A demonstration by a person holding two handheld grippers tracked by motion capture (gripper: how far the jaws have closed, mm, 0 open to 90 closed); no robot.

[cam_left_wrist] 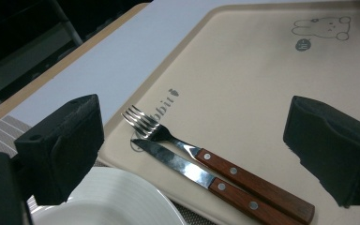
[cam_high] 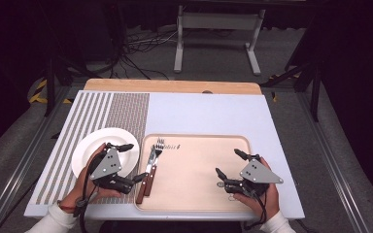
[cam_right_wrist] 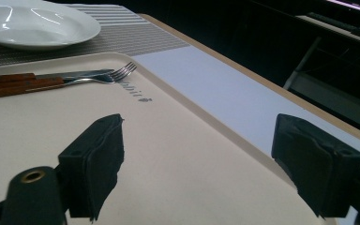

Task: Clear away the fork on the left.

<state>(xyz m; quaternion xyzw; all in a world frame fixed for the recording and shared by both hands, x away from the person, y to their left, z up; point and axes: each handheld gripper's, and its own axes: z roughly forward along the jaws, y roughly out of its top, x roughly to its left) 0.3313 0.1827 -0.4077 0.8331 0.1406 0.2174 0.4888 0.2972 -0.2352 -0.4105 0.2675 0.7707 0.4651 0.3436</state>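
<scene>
- Hands are sitting nearest the high camera at the bottom edge, each one holding tongs low over the bench (cam_high: 281,126).
- Left tongs (cam_high: 130,162) are hovering over the right side of the plate (cam_high: 90,148), pointing across at the cutlery; the jaws are standing wide apart with nothing between them.
- Left hand (cam_high: 85,182) is wrapping the grip from below, with the wrist lying on the striped mat (cam_high: 85,114).
- Plate is lying bare on the mat, just left of the tray (cam_high: 243,143).
- Knife (cam_high: 142,187) and fork (cam_high: 151,162) are lying side by side, touching, along the tray's left edge, tines and blade tip pointing away from the person; in the left gripper view the fork (cam_left_wrist: 168,136) and knife (cam_left_wrist: 201,176) are sitting between the open jaws but farther off, not yet gripped.
- Judging from this, the work is looking barely begun: both pieces are waiting on the tray, and picking up and placing them is all left to do.
- Right tongs (cam_high: 230,167) are hanging over the tray's bare right half, well apart from the cutlery, jaws spread wide and gripping nothing.
- Right hand (cam_high: 260,194) is resting at the tray's near right corner, angled toward the tray's middle.
</scene>
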